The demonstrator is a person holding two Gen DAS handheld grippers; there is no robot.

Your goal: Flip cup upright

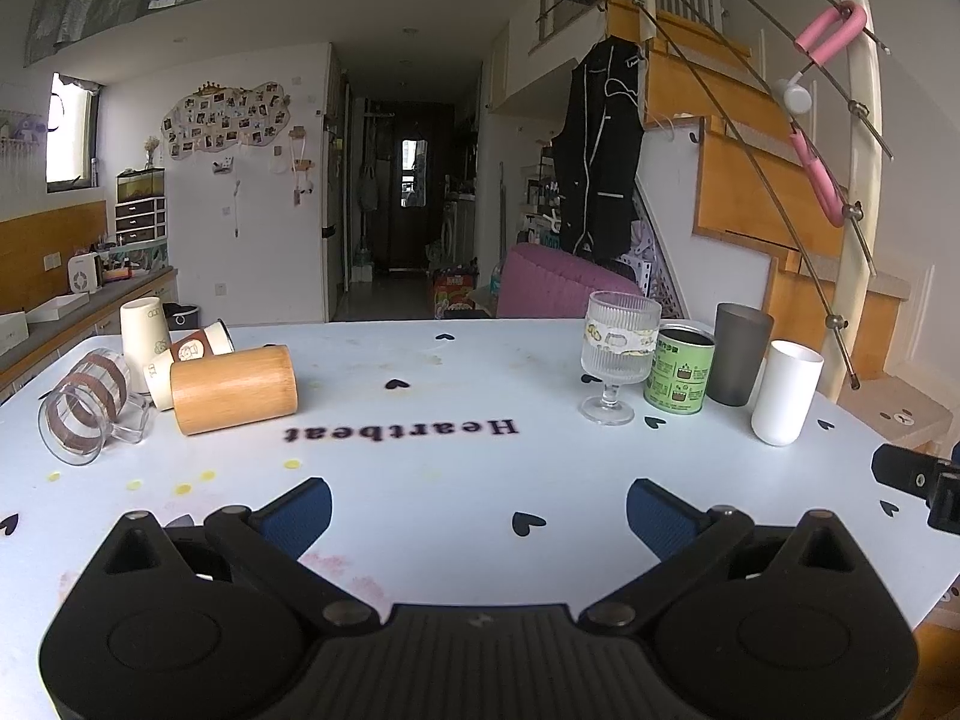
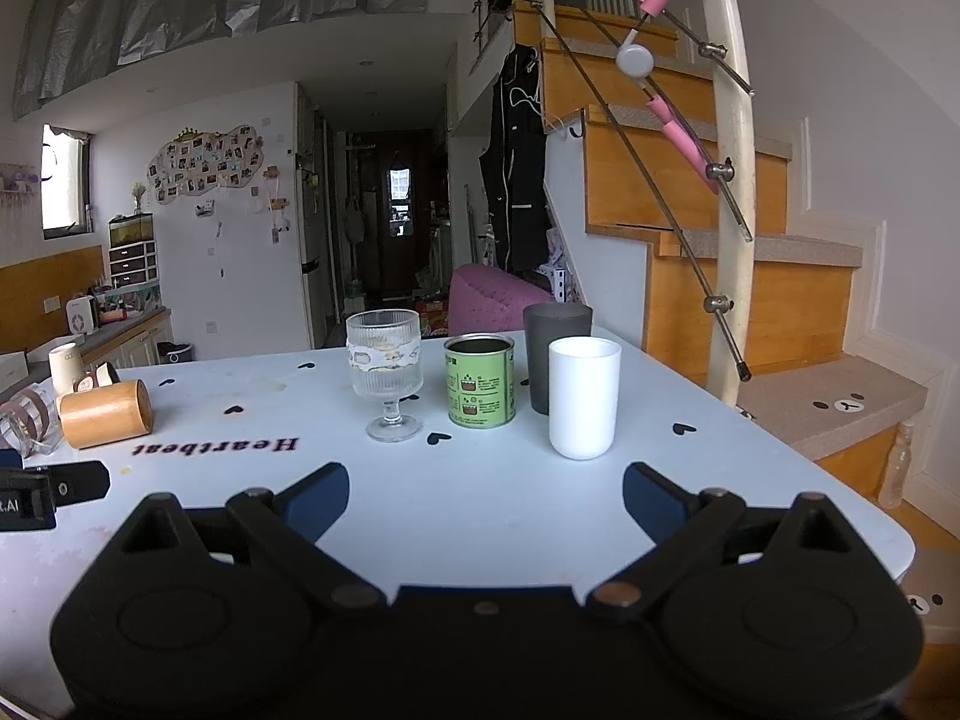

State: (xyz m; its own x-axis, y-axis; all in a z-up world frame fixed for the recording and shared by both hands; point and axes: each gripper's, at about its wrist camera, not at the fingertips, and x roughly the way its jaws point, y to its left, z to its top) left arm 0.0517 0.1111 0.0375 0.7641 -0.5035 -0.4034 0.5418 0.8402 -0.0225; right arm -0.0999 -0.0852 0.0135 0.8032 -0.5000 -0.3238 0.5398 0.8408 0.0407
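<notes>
A bamboo cup [image 1: 234,387] lies on its side at the table's left, also in the right wrist view [image 2: 105,414]. Beside it lie a clear glass mug with brown bands [image 1: 90,408] and a brown paper cup [image 1: 201,348], both on their sides. A cream cup [image 1: 144,333] stands behind them. My left gripper [image 1: 479,510] is open and empty, low over the near table. My right gripper [image 2: 486,495] is open and empty, in front of the upright cups.
Upright at the right stand a ribbed stemmed glass [image 2: 387,372], a green tin [image 2: 480,381], a grey tumbler [image 2: 555,354] and a white cup [image 2: 583,396]. The pale blue table [image 1: 468,456] has its right edge near wooden stairs [image 2: 750,300].
</notes>
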